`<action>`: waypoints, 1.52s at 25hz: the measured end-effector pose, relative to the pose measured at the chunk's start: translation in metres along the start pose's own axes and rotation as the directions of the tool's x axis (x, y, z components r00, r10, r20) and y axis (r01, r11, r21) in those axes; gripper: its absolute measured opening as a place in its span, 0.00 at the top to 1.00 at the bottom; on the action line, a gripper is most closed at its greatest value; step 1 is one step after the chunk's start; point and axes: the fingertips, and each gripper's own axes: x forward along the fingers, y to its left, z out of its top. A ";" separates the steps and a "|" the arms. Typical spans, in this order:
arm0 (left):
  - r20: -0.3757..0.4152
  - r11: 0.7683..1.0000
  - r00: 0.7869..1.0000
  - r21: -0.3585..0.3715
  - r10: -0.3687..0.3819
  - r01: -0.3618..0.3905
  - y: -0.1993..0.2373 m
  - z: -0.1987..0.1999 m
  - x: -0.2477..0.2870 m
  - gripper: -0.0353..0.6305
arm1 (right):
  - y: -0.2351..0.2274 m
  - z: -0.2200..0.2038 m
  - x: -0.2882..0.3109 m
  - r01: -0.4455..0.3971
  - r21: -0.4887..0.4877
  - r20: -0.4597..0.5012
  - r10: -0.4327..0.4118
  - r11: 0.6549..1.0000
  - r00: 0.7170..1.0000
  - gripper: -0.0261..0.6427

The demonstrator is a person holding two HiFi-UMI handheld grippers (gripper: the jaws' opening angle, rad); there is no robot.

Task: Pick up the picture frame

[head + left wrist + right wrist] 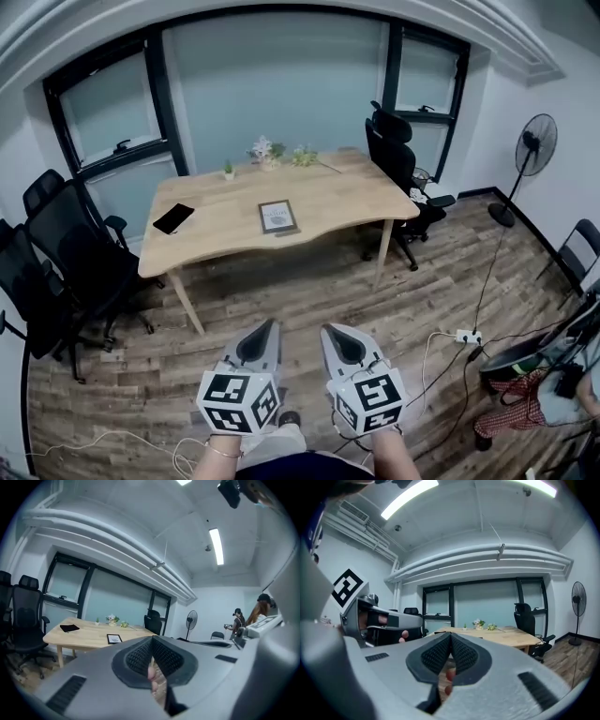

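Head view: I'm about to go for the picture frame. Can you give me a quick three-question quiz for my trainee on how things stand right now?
1. True or false: the picture frame rests on the table, and neither gripper touches it.
2. Pick one. The left gripper and the right gripper are: A) both shut with nothing between the jaws; B) both wide open; C) one shut on the frame.
3. Fill in: in the head view, the black flat item lies to the frame's ____.

Key: 1 true; 2 A; 3 left.
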 end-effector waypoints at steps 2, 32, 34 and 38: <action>-0.003 1.000 1.000 -0.001 0.010 -0.010 0.006 -0.001 0.007 0.94 | -0.005 -0.003 0.008 0.000 0.003 -0.007 0.000 1.000 1.000 0.96; -0.088 0.994 0.992 -0.057 -0.095 0.090 0.114 0.003 0.089 0.81 | -0.016 -0.012 0.147 0.007 0.027 -0.086 -0.005 1.000 0.996 0.83; -0.093 0.993 0.990 -0.063 -0.107 0.102 0.119 0.003 0.093 0.79 | -0.016 -0.011 0.153 0.007 0.028 -0.091 -0.004 1.000 0.996 0.82; -0.100 0.988 0.985 -0.077 -0.141 0.134 0.120 0.001 0.101 0.74 | -0.019 -0.011 0.162 0.006 0.033 -0.098 -0.003 0.999 0.995 0.80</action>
